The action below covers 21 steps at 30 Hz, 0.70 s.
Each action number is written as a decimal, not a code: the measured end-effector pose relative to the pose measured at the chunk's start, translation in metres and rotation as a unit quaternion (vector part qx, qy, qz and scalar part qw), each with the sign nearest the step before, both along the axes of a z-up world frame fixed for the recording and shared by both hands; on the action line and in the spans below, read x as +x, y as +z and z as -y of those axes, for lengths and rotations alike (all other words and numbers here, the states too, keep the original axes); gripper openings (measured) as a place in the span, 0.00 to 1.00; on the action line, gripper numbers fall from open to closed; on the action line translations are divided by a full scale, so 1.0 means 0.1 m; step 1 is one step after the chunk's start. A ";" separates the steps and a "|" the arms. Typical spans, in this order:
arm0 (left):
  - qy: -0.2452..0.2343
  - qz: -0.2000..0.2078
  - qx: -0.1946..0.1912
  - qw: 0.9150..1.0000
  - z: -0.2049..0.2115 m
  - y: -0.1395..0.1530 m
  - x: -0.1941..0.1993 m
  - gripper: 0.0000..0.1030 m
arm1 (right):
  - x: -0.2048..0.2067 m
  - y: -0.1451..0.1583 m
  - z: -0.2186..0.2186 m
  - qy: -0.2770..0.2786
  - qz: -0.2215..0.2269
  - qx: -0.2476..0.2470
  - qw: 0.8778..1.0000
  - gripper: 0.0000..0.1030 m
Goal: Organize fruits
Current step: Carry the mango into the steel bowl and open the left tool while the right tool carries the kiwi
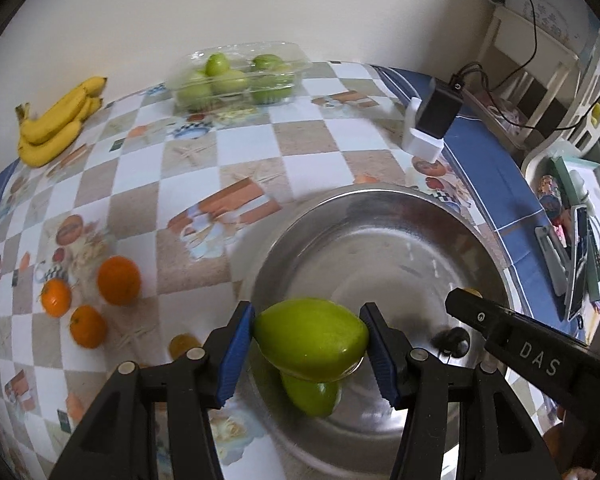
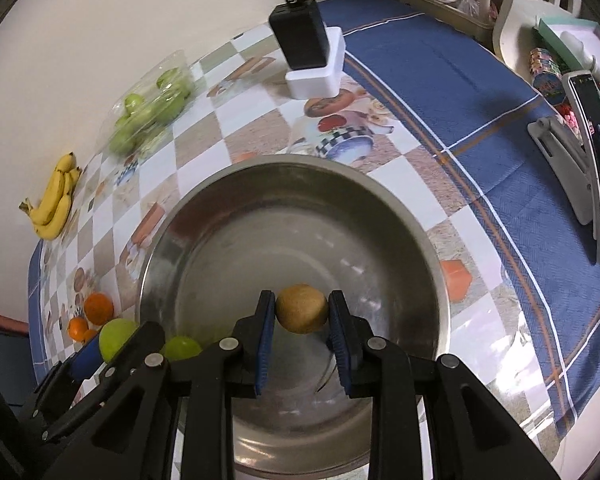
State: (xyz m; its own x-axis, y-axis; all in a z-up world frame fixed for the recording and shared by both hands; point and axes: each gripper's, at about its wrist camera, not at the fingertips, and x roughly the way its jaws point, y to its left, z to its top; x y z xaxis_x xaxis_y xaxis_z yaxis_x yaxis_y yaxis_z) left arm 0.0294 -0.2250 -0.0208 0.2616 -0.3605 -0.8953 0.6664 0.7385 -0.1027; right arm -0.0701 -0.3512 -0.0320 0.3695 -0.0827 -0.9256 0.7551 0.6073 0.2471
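My left gripper [image 1: 310, 336] is shut on a green mango [image 1: 310, 338] and holds it over the near rim of a steel bowl [image 1: 380, 216]; its reflection shows in the bowl wall below. My right gripper [image 2: 302, 316] is shut on a brown kiwi [image 2: 302, 308] above the inside of the same bowl [image 2: 292, 168]. The mango [image 2: 116, 338] and left gripper also show at lower left in the right wrist view. The right gripper's black finger [image 1: 512, 332] reaches in from the right in the left wrist view. Three oranges [image 1: 118, 280] lie left of the bowl.
A bunch of bananas [image 1: 56, 120] lies at the far left by the wall. A clear box of green fruits [image 1: 236, 80] stands at the back. A black charger on a white block [image 1: 432, 120] stands behind the bowl. A phone on a stand [image 2: 588, 160] is at right.
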 end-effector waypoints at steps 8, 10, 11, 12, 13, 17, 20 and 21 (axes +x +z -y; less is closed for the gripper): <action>-0.001 0.000 0.005 1.000 0.15 -0.13 0.08 0.56 | 0.01 -0.09 0.13 -0.015 0.009 -0.002 1.000 0.28; -0.001 -0.003 0.007 1.000 0.17 -0.17 0.09 0.56 | 0.01 -0.11 0.16 -0.018 0.008 -0.001 1.000 0.28; -0.001 -0.005 0.007 1.000 0.18 -0.18 0.10 0.56 | 0.01 -0.12 0.17 -0.018 0.007 -0.001 1.000 0.28; 0.000 -0.006 0.007 1.000 0.19 -0.20 0.11 0.56 | 0.01 -0.13 0.18 -0.019 0.006 -0.001 1.000 0.28; -0.001 -0.006 0.008 1.000 0.20 -0.21 0.11 0.56 | 0.02 -0.14 0.18 -0.020 0.004 -0.001 1.000 0.28; -0.003 -0.010 0.009 1.000 0.25 -0.25 0.11 0.56 | 0.02 -0.17 0.20 -0.021 -0.001 -0.002 1.000 0.28; -0.005 -0.013 0.013 1.000 0.26 -0.29 0.11 0.56 | 0.02 -0.20 0.20 -0.022 -0.006 -0.001 1.000 0.28; -0.005 -0.015 0.013 1.000 0.27 -0.30 0.11 0.56 | 0.03 -0.21 0.20 -0.021 -0.009 0.000 1.000 0.28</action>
State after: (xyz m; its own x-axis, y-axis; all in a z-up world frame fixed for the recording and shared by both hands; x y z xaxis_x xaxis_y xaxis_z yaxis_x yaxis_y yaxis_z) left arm 0.0401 -0.2516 -0.0510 0.2307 -0.3387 -0.9122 0.6709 0.7344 -0.1030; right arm -0.0674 -0.3715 -0.0529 0.3498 -0.0988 -0.9316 0.7844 0.5747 0.2335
